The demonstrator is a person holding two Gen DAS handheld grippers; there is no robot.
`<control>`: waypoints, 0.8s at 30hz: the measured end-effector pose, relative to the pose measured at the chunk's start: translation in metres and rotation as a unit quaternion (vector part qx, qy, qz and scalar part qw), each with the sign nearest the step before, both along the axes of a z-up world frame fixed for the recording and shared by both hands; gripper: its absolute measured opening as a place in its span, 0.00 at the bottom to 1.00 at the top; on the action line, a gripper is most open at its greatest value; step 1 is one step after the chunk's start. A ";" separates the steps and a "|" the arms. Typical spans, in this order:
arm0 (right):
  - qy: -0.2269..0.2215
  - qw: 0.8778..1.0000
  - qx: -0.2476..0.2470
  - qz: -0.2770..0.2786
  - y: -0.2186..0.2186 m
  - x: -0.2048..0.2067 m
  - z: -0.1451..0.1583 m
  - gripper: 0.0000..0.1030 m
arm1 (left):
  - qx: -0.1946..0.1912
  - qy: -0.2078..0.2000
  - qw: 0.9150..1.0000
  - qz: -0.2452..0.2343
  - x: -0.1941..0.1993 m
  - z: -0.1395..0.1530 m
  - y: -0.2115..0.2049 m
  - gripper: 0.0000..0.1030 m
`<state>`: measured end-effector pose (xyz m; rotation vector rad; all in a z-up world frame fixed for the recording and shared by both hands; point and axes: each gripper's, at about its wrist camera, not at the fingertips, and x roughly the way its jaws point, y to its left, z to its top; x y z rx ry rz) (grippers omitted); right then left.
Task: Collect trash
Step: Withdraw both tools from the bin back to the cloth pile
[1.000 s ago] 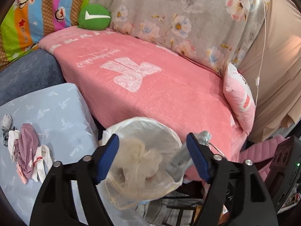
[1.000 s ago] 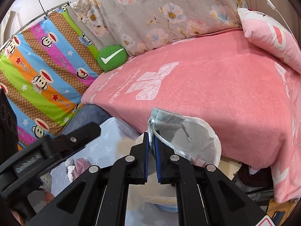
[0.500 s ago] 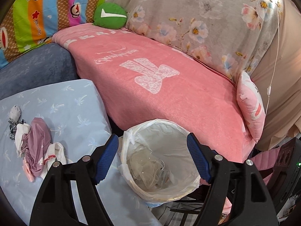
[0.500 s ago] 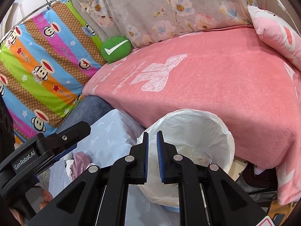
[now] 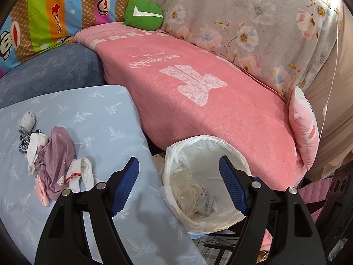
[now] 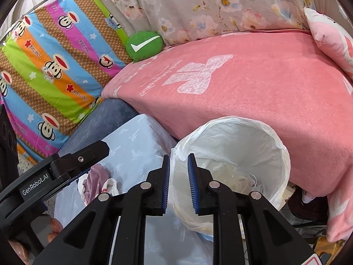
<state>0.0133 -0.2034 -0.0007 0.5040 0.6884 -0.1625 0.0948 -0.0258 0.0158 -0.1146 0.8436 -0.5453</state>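
Note:
A white bin (image 5: 233,154) lined with a plastic bag stands between the blue-clothed table and the pink sofa; it also shows in the right wrist view (image 6: 271,141). Crumpled clear plastic and a small grey item (image 5: 198,201) lie at its bottom. My left gripper (image 5: 178,185) is wide open and empty above the bin's near rim. My right gripper (image 6: 178,183) is open a little and empty, over the bin's left rim. A pile of socks and purple cloth (image 5: 53,156) lies on the table, left of the left gripper.
The table with a light blue cloth (image 5: 99,114) fills the lower left. A sofa with a pink blanket (image 5: 209,101) runs behind the bin, with a pink pillow (image 5: 304,125) at its right and a green cushion (image 5: 143,15) at the back.
The right gripper let go of the grey item, which now lies in the bin, and opened slightly. Both grippers drew back and up from the bin.

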 end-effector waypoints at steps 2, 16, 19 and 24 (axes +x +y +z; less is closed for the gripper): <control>0.003 1.000 0.000 0.005 0.005 0.001 -0.002 0.18 | 0.001 0.002 1.000 0.005 0.000 -0.002 0.006 0.69; 0.021 0.998 -0.011 0.058 0.055 0.016 -0.013 0.19 | 0.022 0.034 0.996 0.073 0.006 -0.034 0.070 0.71; 0.024 0.997 -0.015 0.073 0.070 0.019 -0.016 0.19 | 0.032 0.038 0.995 0.089 0.005 -0.044 0.087 0.71; 0.031 0.995 -0.021 0.097 0.094 0.024 -0.021 0.20 | 0.050 0.054 0.990 0.120 0.006 -0.062 0.120 0.71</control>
